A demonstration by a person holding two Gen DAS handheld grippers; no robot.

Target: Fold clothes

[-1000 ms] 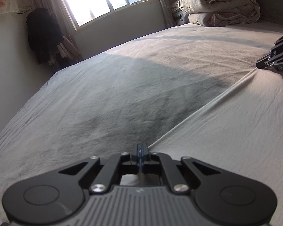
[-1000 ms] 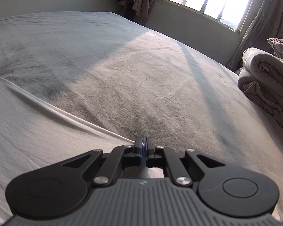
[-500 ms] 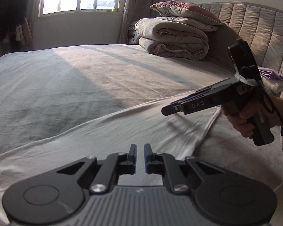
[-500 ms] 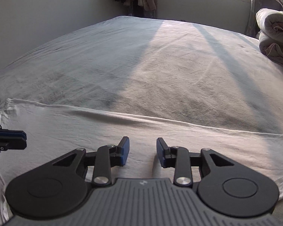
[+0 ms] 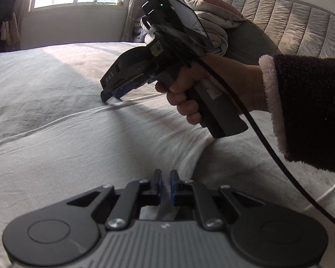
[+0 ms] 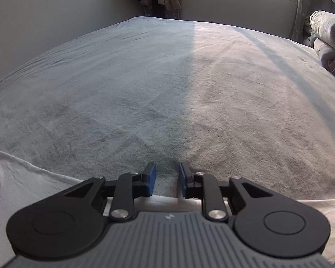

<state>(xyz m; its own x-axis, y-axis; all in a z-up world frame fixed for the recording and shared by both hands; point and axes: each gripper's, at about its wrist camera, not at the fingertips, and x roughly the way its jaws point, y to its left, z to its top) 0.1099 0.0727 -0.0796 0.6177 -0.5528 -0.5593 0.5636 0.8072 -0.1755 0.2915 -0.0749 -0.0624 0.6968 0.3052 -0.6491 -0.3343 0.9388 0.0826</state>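
Across the near side of the bed (image 6: 189, 89), got a white garment (image 5: 89, 156) spread flat, no tidy fold showing, so probably early days. Left gripper (image 5: 165, 174) clenched nearly tight, low over it; can't tell if pinching cloth. Right gripper (image 6: 166, 169) at the far edge, released, jaws just been closing on nothing.
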